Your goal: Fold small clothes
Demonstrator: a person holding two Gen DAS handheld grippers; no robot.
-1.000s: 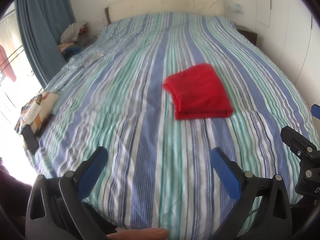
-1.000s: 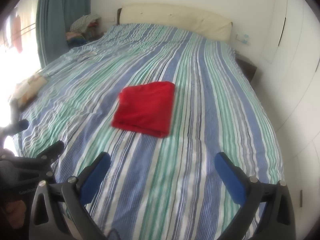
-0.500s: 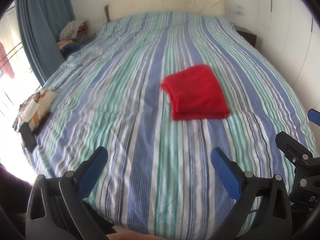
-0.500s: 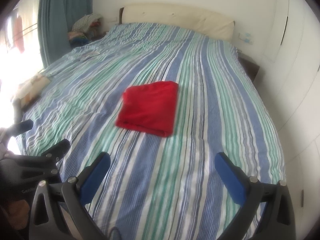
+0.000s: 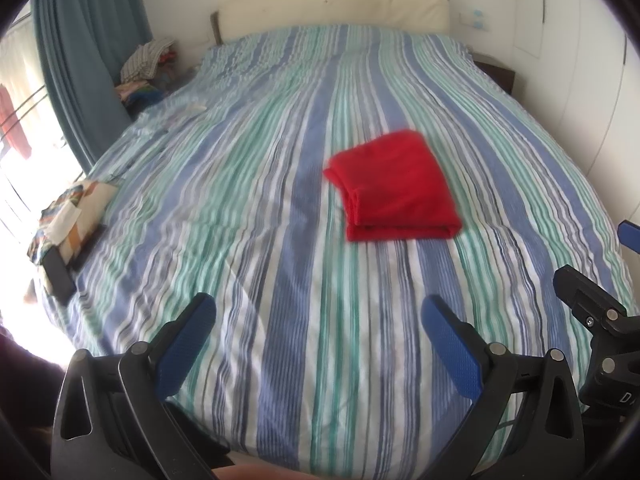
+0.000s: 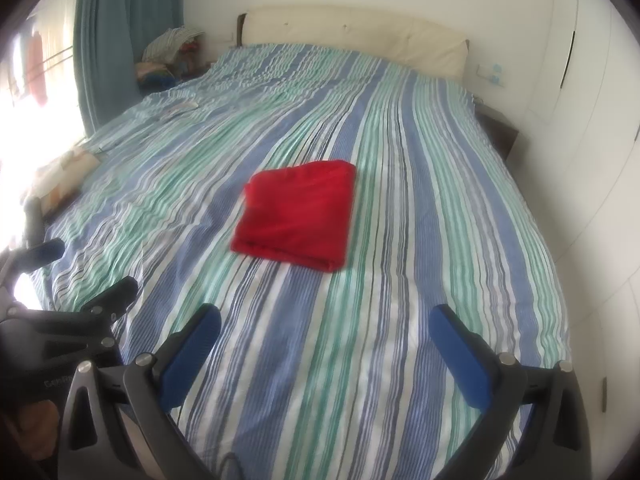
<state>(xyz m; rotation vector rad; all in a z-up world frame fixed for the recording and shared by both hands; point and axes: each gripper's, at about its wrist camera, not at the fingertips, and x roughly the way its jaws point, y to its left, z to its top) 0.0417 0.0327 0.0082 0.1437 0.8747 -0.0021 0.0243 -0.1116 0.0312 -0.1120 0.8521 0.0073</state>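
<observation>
Lying folded, one red cloth (image 5: 396,188) on striped bed (image 5: 240,240).

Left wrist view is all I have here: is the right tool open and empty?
Observer: Yes. The right wrist view shows the right tool wide open, with nothing between its pads, over the striped bedcover.
Operator: And the right-hand side of the red garment?
Observer: From there the folded red garment has a straight, smooth right edge. It lies flat on the cover, well ahead of that tool.
</observation>
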